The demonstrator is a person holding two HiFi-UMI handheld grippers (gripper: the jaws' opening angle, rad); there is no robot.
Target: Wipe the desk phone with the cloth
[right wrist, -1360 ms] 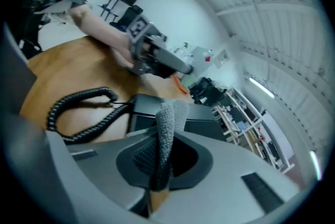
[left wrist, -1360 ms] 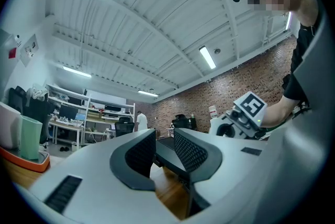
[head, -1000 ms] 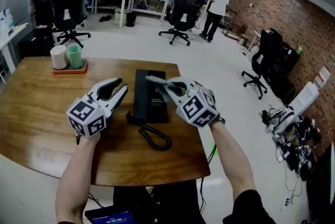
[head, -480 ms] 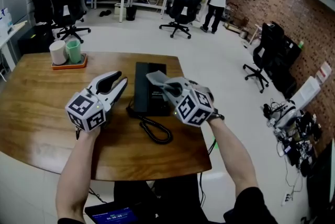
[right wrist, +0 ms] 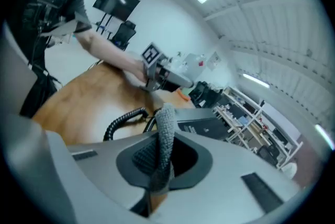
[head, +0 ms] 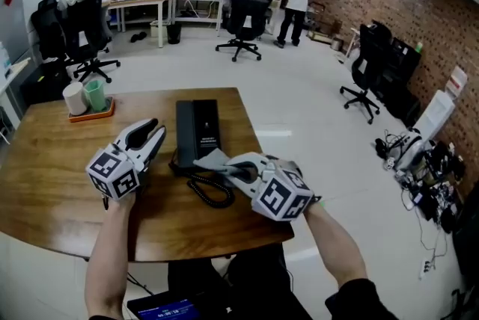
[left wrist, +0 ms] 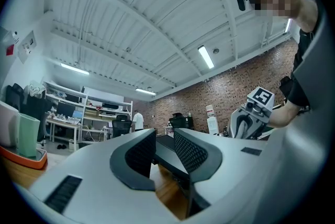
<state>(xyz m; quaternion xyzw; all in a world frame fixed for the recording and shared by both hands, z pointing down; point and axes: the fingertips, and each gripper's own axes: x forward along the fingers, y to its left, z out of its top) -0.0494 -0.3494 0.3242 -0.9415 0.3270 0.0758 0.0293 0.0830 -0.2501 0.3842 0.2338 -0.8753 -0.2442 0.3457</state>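
The black desk phone (head: 196, 128) lies on the wooden table (head: 45, 184), and its coiled cord (head: 212, 191) loops toward the near edge. My right gripper (head: 224, 170) is shut on a grey cloth (head: 212, 161), held just off the phone's near end, above the cord. In the right gripper view the cloth (right wrist: 164, 136) stands pinched between the jaws, with the phone (right wrist: 209, 126) and cord (right wrist: 123, 118) beyond. My left gripper (head: 150, 133) hovers left of the phone, open with nothing in it. In the left gripper view the phone (left wrist: 166, 148) shows through the left gripper's (left wrist: 162, 152) gap.
An orange tray (head: 90, 114) with a white cup (head: 73, 97) and a green cup (head: 95, 94) sits at the table's far left. Office chairs (head: 241, 12), shelves and a standing person (head: 290, 1) are far behind. The table's right edge (head: 262, 161) is close to my right gripper.
My right gripper has drawn back with the cloth from over the phone's body to its near end by the cord. The left gripper has stayed beside the phone.
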